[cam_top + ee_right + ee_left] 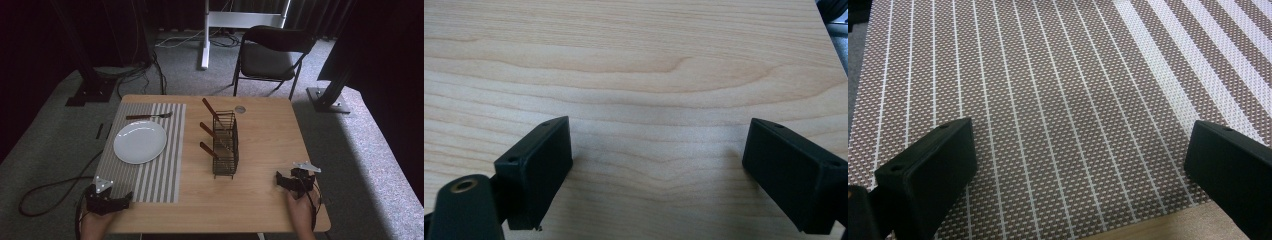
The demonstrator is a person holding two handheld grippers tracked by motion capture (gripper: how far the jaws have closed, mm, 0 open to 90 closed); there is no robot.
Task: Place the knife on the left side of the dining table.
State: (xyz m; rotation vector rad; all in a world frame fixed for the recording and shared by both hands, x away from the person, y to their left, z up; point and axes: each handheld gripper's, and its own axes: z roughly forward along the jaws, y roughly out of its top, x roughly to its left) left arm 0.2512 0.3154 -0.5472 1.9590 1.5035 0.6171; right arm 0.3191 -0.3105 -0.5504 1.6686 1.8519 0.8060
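Both pairs of fingers stand wide apart with nothing between them. Your left gripper (125,200) rests at the near left corner of the table (260,200), its fingers (930,170) over the near edge of the striped mat (160,175); the left gripper view shows mat weave between them and a strip of bare wood at the bottom. Your right gripper (278,180) sits near the table's near right corner, its fingers (536,165) over bare wood. A wire rack (225,145) stands mid-table, just right of the mat, with three brown-handled utensils (209,150) leaning out to its left. On the mat, a white plate (140,142) lies left of the rack, and a fork (150,116) lies just beyond the plate.
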